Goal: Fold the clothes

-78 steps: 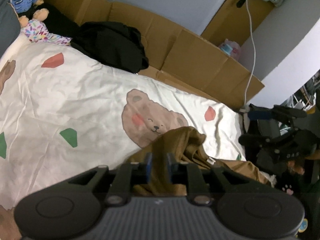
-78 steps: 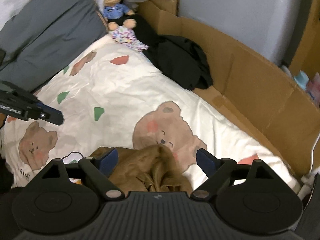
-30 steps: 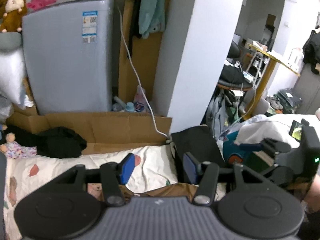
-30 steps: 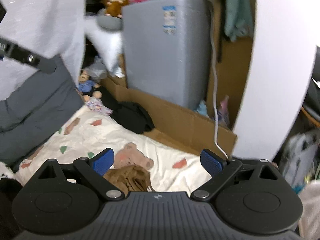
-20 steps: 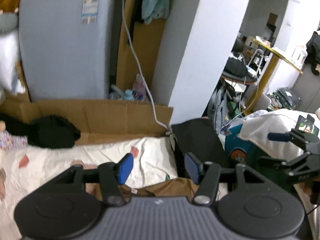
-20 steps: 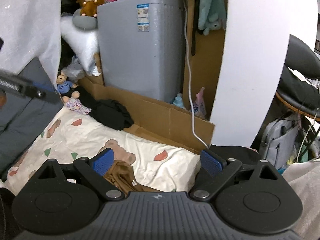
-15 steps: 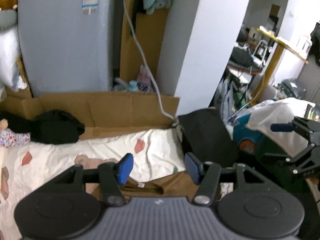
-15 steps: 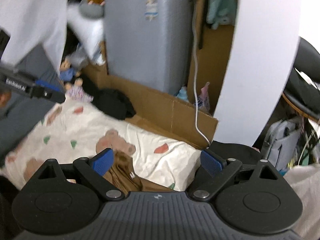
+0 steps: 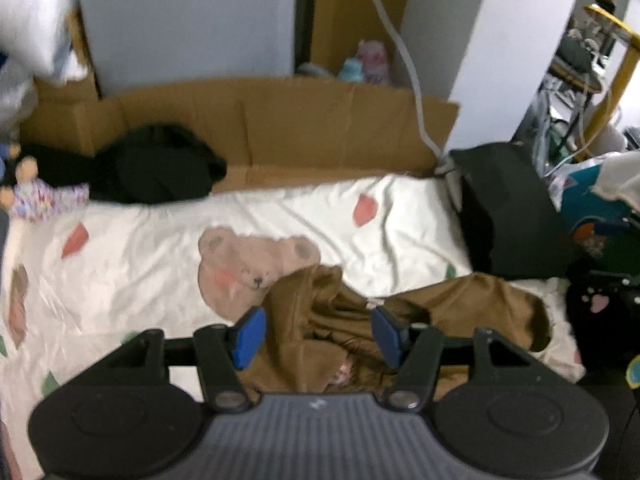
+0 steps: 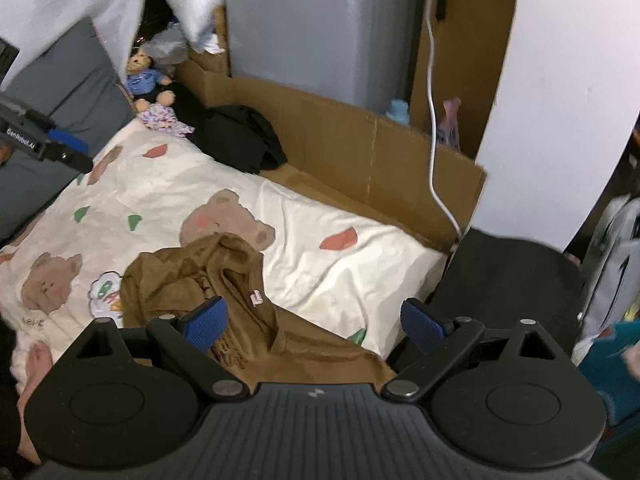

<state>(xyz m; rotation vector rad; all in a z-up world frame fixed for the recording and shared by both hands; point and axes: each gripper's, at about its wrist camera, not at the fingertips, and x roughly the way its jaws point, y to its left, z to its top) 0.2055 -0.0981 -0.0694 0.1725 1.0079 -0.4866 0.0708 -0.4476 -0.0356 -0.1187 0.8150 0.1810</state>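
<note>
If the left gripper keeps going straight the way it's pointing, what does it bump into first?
Most likely the crumpled brown garment. The left gripper is open, and the cloth fills the space between its blue-padded fingers. Beneath it lies the white bear-print bedsheet. How far off the cloth is cannot be judged.

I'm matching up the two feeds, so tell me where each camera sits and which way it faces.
Left wrist: on the left gripper, looking down and forward over the crumpled brown garment on the bear-print sheet; its open blue-padded fingers show.
Right wrist: on the right gripper, facing across the bed to the cardboard; open fingers show, the left gripper at far left, a bare foot at lower left.
Shared: garment, sheet, black clothes pile, cardboard.
</note>
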